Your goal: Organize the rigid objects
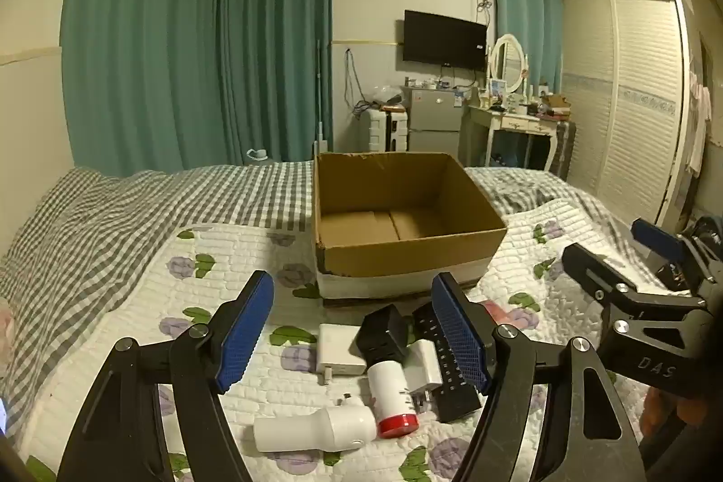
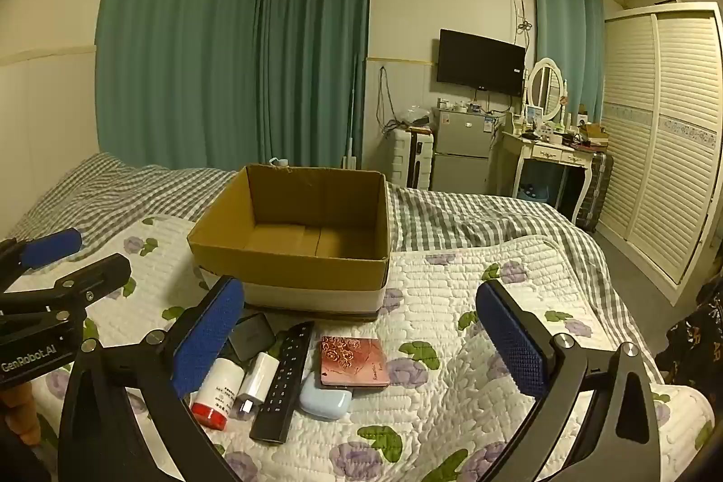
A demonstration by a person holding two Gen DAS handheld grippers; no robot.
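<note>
Blue ribbed pads on black fingers, spread wide on both tools, nothing between them. Left gripper [image 1: 352,339] low centre of its view, released, framing a small heap on the quilt: white bottle with red cap [image 1: 392,396], black remote [image 1: 445,364], white charger [image 1: 340,355], black adapter [image 1: 382,330], white handheld device [image 1: 316,428] lying crosswise at the bottom. Right gripper [image 2: 361,342] likewise released, heap showing lower left to lower centre of its view: the same red-capped bottle [image 2: 217,394], a white plug [image 2: 257,382], the remote [image 2: 284,382], a pale blue case [image 2: 325,397], a pink patterned wallet [image 2: 354,362].

Remote's long axis running roughly away from the cameras, toward the box; likewise the bottle, cap end nearest. Heap sitting squarely between the left jaws, just below and ahead; off toward the left finger for the right tool, except wallet and case nearer its middle. Judged nearer for the left, then, with a grip across the bottle's short width needing no turn of the wrist.

Cardboard box [image 1: 406,220], open, apparently empty, mid frame just beyond the heap, touching none of it visibly.

Underneath, white quilt [image 2: 452,301] with purple flowers, soft and lumpy, over grey checked bedding. Beyond, teal curtains upper left, air conditioner and television upper right, small fridge, dressing table with oval mirror, louvred wardrobe far right.
</note>
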